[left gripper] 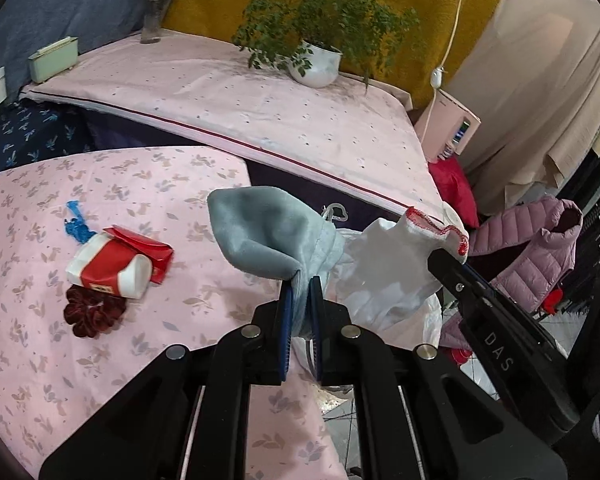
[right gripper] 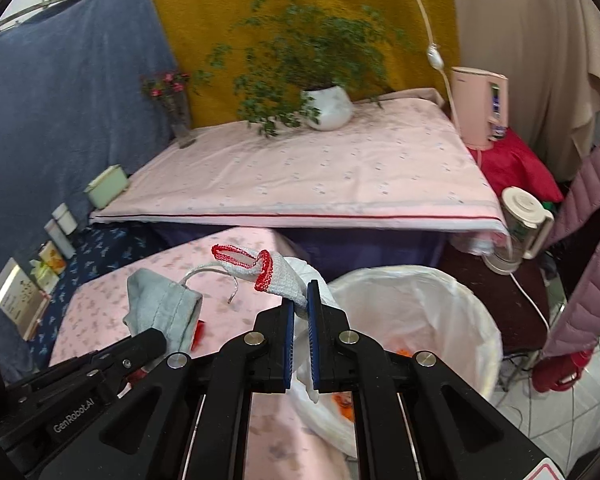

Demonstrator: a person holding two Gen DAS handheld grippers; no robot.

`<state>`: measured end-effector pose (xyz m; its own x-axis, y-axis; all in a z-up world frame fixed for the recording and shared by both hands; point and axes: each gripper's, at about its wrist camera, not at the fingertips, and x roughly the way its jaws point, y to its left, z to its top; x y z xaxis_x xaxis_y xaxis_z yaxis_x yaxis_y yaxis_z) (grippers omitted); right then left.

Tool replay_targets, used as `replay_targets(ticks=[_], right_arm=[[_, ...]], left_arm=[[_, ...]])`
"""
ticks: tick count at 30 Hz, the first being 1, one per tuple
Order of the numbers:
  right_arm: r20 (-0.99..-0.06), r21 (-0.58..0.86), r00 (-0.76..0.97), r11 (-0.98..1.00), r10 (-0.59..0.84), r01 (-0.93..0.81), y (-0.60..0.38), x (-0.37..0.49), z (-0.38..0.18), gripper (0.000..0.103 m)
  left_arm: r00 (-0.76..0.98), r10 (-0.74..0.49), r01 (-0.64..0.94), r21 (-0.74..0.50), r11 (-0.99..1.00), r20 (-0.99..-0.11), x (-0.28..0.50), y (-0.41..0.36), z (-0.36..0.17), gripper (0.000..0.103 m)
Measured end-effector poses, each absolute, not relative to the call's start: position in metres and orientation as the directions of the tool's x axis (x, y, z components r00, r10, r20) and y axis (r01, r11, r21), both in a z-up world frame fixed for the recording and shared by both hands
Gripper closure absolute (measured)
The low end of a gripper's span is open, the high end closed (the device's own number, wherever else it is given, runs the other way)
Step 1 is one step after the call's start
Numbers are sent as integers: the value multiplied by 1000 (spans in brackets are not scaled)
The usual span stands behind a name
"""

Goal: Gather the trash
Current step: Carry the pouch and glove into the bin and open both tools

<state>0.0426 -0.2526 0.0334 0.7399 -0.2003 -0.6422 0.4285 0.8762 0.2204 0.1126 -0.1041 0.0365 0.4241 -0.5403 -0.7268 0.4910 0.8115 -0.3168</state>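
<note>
My left gripper [left gripper: 300, 292] is shut on a grey cloth pouch [left gripper: 268, 232] and holds it above the edge of the pink floral table [left gripper: 40, 360]. The pouch also shows in the right wrist view [right gripper: 160, 304]. My right gripper [right gripper: 301, 296] is shut on a white knit glove with a red cuff [right gripper: 268, 270], just left of the white-lined trash bin [right gripper: 440, 312]. The glove also shows in the left wrist view [left gripper: 396, 264]. A red and white packet [left gripper: 116, 268], a dark red scrunchie [left gripper: 92, 312] and a blue scrap [left gripper: 76, 226] lie on the table.
A higher pink-covered table [right gripper: 340, 176] stands behind, with a potted plant [right gripper: 328, 106] and a flower vase [right gripper: 178, 116]. A kettle [right gripper: 520, 224], a pink appliance [right gripper: 480, 104] and a pink puffer jacket [right gripper: 588, 240] are at the right. Orange scraps lie in the bin.
</note>
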Motion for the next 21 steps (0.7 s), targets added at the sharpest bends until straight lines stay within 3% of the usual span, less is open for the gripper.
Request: replay_targets(ticks=[15, 21], right_arm=[[-688, 262, 680, 787, -253, 559, -315, 19, -13, 96], [-697, 267, 669, 773, -257, 576, -328, 21, -20, 96]], left_arm=[[302, -571, 601, -312, 736, -764, 100, -192, 3, 94], [290, -564, 596, -315, 739, -773, 104, -204, -6, 88]])
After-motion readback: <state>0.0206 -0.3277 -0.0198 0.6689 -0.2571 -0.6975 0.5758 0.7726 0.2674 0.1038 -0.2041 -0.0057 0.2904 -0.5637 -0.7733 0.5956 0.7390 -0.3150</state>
